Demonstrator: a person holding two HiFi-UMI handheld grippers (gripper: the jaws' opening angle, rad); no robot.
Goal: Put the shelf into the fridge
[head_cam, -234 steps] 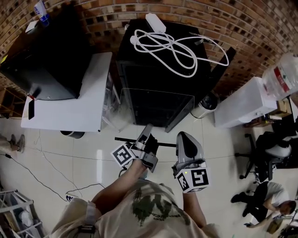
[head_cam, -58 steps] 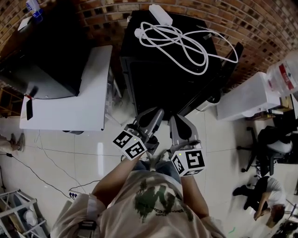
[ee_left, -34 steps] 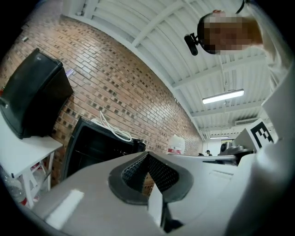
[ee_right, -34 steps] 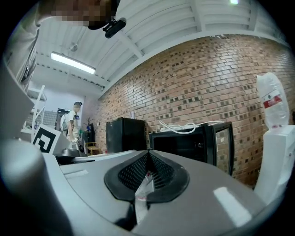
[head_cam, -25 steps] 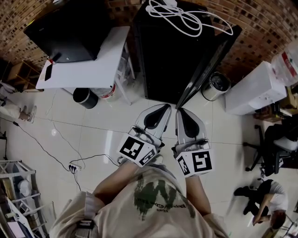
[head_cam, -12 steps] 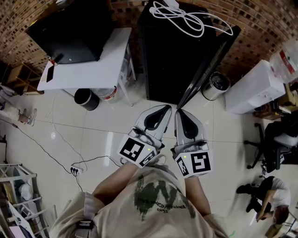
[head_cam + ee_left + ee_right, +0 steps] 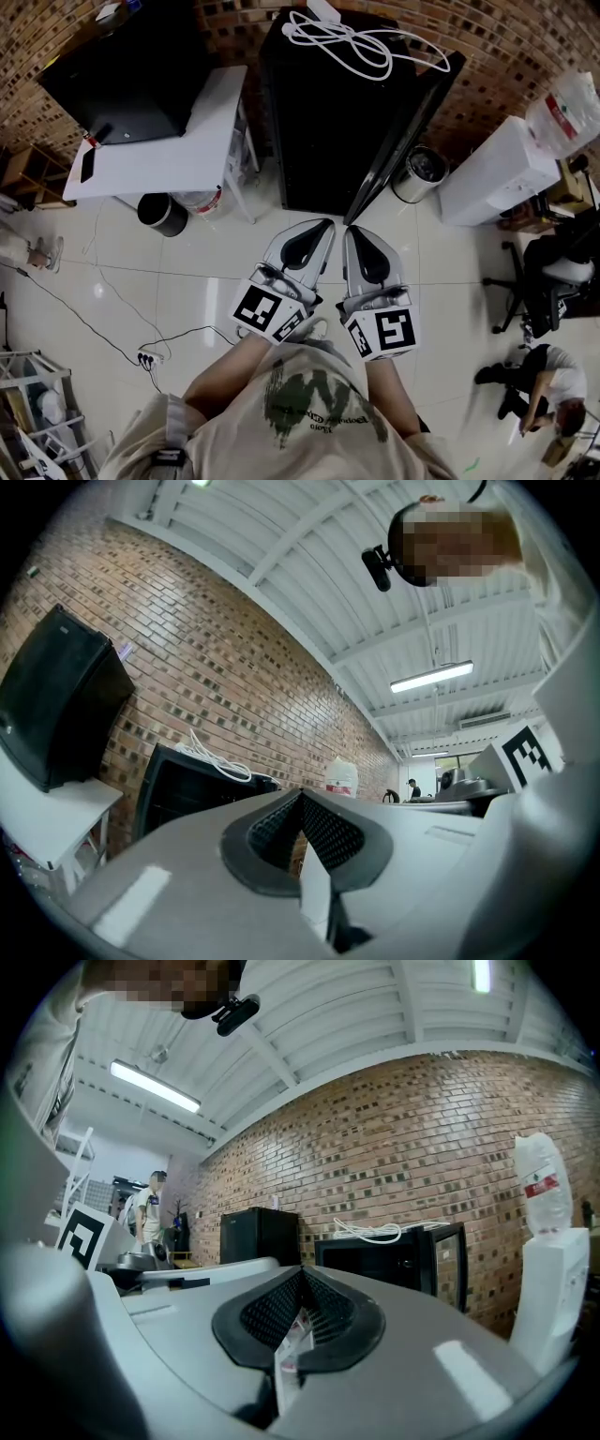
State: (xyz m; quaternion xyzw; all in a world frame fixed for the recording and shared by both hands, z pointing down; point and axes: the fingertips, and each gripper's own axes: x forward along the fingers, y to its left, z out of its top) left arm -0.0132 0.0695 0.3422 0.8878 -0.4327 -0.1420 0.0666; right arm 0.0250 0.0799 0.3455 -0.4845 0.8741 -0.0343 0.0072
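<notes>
At ten o'clock a white counter (image 7: 178, 155) carries a black box (image 7: 122, 70). At twelve stands the black fridge (image 7: 323, 122), a cable (image 7: 361, 47) on top and its door (image 7: 403, 131) open toward one o'clock. The shelf cannot be made out in its dark inside. Near its front, the left tool (image 7: 324, 225) and right tool (image 7: 350, 231) sit side by side, both narrow, pads together, holding nothing.

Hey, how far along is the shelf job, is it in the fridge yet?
Looks nearly done: no shelf is in either gripper or on the floor by the fridge. In hand: nothing; the left gripper and right gripper are both shut and empty, held short of the fridge. Its dark interior hides whether the shelf sits properly. Left: the door stands open, so probably closing it.
</notes>
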